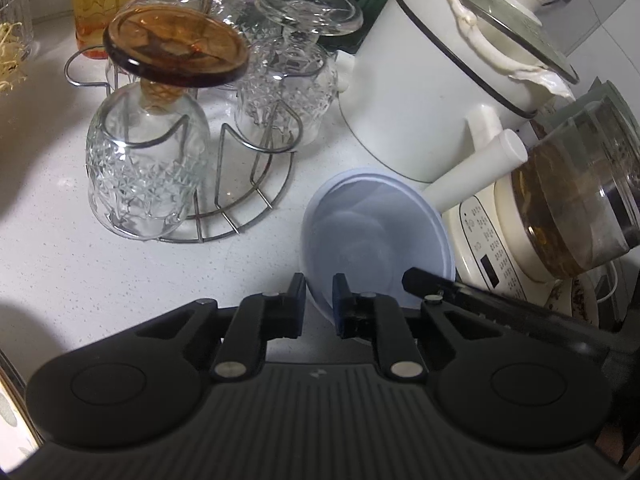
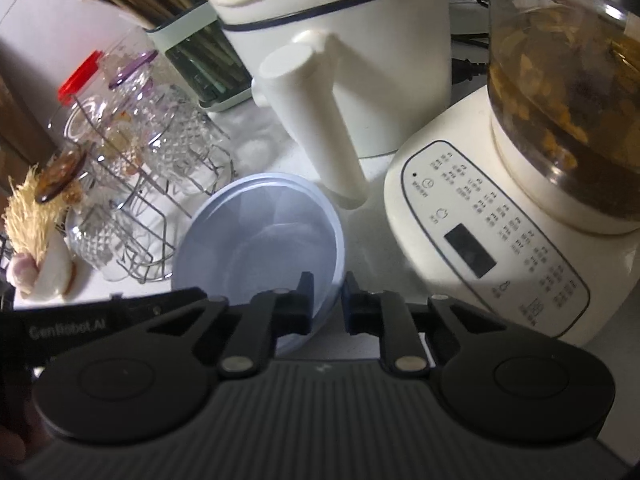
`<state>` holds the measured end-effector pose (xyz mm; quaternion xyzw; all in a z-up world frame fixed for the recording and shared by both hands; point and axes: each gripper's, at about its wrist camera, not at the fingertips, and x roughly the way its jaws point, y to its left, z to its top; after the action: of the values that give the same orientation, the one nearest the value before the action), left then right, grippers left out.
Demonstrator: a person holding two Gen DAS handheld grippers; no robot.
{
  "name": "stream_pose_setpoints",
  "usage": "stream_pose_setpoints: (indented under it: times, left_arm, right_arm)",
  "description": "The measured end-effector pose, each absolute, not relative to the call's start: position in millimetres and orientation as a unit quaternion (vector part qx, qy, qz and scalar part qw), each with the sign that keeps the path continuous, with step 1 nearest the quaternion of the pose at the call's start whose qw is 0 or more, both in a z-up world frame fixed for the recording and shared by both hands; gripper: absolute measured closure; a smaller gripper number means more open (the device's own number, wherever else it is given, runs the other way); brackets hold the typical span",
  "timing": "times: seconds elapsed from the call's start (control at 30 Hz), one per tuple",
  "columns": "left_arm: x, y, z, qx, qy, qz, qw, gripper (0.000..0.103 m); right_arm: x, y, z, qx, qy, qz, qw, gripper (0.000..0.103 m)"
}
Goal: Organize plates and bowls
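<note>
Left gripper has its black fingers pinched right down on the near-left rim of a pale blue translucent plastic bowl, one finger outside the wall and one inside. Right gripper is doing the same thing on the opposite side, clamped narrow on the bowl's near-right rim, so both of them have hold of the same bowl. You can spot the tip of the right gripper poking in at the bowl's edge in the left wrist view too.

The bowl itself sits on a white speckled countertop, and it looks like there's more than one nested in there, but I can't tell for sure.

Just behind the bowl is a cream-white electric cooking pot with a thick stubby handle sticking out over the bowl's far rim. Right beside the bowl on the other side is a cream appliance base with a printed control panel, carrying a glass jug full of brownish liquid and bits.

Off to the left there's a round wire rack holding upside-down cut-glass goblets, one with an amber foot. Further back in the right wrist view, a pale green holder stuffed with wooden chopsticks.
</note>
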<state>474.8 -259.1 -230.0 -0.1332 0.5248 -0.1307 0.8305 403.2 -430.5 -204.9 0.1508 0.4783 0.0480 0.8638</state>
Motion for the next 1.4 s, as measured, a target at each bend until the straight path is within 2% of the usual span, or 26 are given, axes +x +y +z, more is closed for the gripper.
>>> stream_pose_setpoints:
  times: [0.6, 1.07, 1.4]
  left_arm:
    - [433, -255, -165, -0.112, 0.503, -0.143, 0.845, 0.086]
    - [393, -225, -98, -0.102, 0.453, -0.167, 0.87, 0.085]
    - [372, -175, -102, -0.121, 0.462, -0.156, 0.865, 0.085]
  right_arm:
    - [362, -426, -145, 0.151, 0.466, 0.049, 0.87, 0.086]
    - [320, -401, -85, 0.152, 0.415, 0.045, 0.896, 0.086]
    - [301, -361, -88, 0.155, 0.419, 0.053, 0.893, 0.085]
